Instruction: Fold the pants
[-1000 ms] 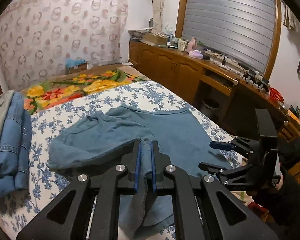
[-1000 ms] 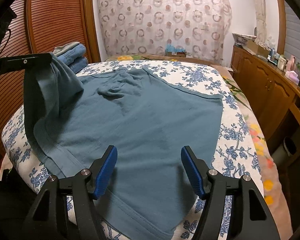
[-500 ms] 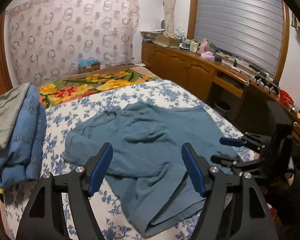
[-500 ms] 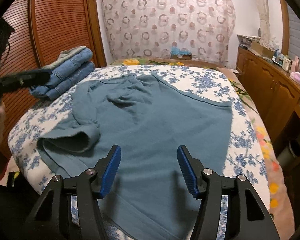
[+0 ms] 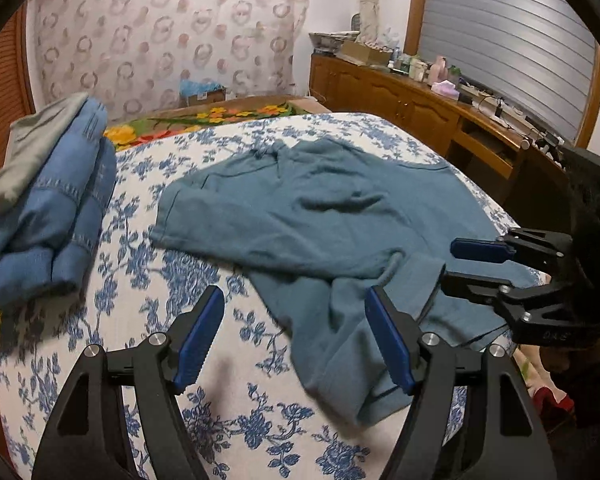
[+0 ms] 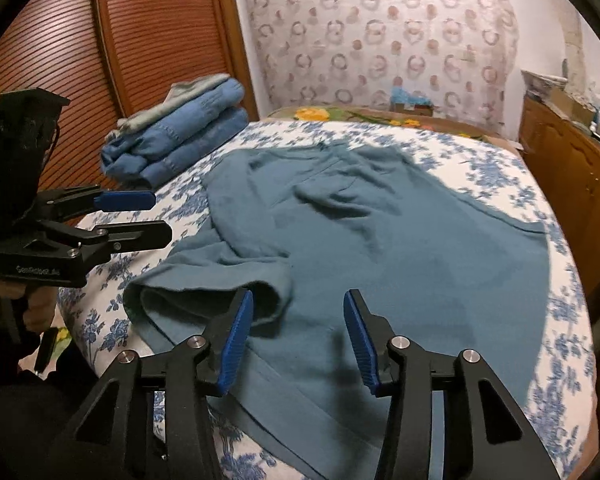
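The teal-blue pants (image 5: 312,216) lie spread on the floral bedsheet (image 5: 148,288), with one leg end folded back in a loose roll near the bed's front edge (image 6: 220,292). My left gripper (image 5: 294,334) is open and empty, above the sheet just left of that leg end; it also shows at the left of the right wrist view (image 6: 140,216). My right gripper (image 6: 298,338) is open and empty, low over the near part of the pants (image 6: 400,248); it also shows at the right of the left wrist view (image 5: 460,264).
A stack of folded jeans with a grey garment on top (image 5: 44,200) sits at the bed's left side (image 6: 180,140). A wooden cabinet with clutter (image 5: 420,96) runs along the right. A slatted wooden door (image 6: 100,40) stands left of the bed.
My left gripper opened and let go of the pants leg, which dropped onto the bed in a loose fold. The left gripper then drew back to the left. The right gripper stayed open.
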